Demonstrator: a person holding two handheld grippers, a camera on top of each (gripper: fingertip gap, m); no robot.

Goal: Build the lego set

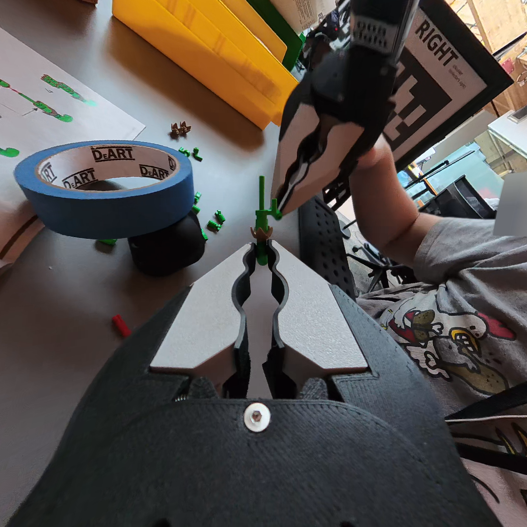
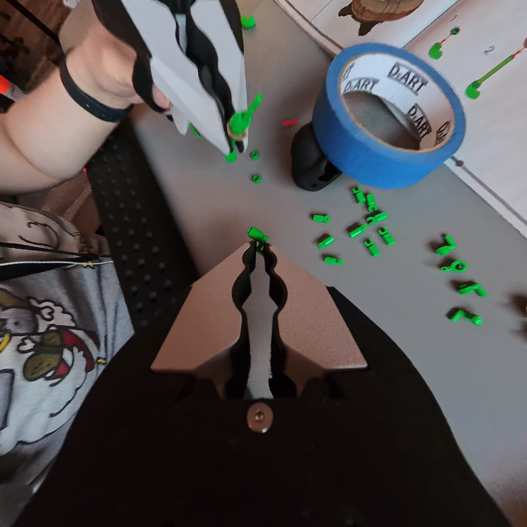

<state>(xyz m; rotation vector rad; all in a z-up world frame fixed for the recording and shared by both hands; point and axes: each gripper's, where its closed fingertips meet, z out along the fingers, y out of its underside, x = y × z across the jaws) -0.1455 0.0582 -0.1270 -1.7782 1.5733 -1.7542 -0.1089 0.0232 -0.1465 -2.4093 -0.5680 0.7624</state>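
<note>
My left gripper (image 1: 259, 247) is shut on the base of a thin green lego stem (image 1: 261, 199) with a brown collar (image 1: 261, 233), held upright above the grey table (image 1: 85, 313). My right gripper (image 1: 279, 212) comes in from the upper right, shut on a small green clip piece (image 1: 274, 209) that sits against the stem's side above the collar. I cannot tell whether they are joined. The right wrist view is blurred. There my right gripper (image 2: 258, 247) holds the clip piece (image 2: 257, 234), and the left gripper (image 2: 236, 147) holds the stem (image 2: 242, 118) farther off.
A blue tape roll (image 1: 105, 188) leans on a black object (image 1: 168, 252). Loose green pieces (image 2: 368, 225) lie to the right, with a red peg (image 1: 121, 325) and brown pieces (image 1: 179, 129). Yellow bins (image 1: 205, 57) stand behind; an instruction sheet (image 1: 57, 99) lies left. A person's arm (image 1: 379, 205) is close. The grippers' ends are close to 6 cm from one another.
</note>
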